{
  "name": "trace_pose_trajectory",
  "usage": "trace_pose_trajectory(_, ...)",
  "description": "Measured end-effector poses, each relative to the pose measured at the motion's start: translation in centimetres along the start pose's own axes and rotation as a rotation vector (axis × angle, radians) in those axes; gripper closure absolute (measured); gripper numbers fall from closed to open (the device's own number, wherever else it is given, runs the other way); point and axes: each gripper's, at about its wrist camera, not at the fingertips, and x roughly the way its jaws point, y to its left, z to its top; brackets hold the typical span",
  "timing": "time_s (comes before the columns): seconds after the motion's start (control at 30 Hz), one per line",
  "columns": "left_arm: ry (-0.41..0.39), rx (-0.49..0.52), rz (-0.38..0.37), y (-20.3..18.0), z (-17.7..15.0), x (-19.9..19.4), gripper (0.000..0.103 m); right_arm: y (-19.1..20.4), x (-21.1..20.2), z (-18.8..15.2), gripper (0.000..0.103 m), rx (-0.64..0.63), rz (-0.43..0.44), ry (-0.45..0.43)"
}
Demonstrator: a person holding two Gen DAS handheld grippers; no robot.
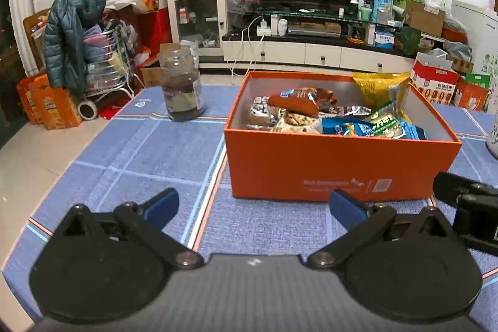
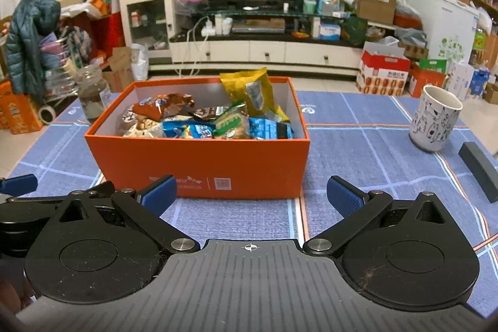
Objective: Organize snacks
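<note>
- The orange box (image 2: 199,164) stands on the blue checked tablecloth (image 2: 358,176), directly ahead of both grippers; its lid is off.
- Snack packets (image 2: 205,120) fill the box: crinkled foil and plastic wrappers, with a yellow bag (image 2: 249,92) leaning upright against the far wall.
- No packet lies loose on the cloth in either view, so the sorting appears complete or nearly so.
- Left gripper (image 1: 253,209): jaws spread wide, nothing held, hovering before the box.
- Right gripper (image 2: 250,196): jaws spread wide, nothing held.
- Next move, as a judgement: settle the tall yellow bag flatter.
- Nearby: a glass jar (image 1: 182,86), smooth and cylindrical; a ceramic cup (image 2: 434,117); a dark flat bar (image 2: 479,176).
</note>
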Motion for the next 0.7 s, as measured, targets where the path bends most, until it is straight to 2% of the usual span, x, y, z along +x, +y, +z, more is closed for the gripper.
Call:
trace_pose_trajectory(0.53,0.028,0.003,-0.009,-0.05,-0.11,0.22,0.001,-0.12,0.15,-0.20,0.008,-0.002,-0.004,0.003)
trace_pose_trajectory(0.7,0.013,-0.002,-0.012,-0.11,-0.21,0.08,0.001,-0.32,0.21,-0.24,0.008,0.006,-0.003,0.001)
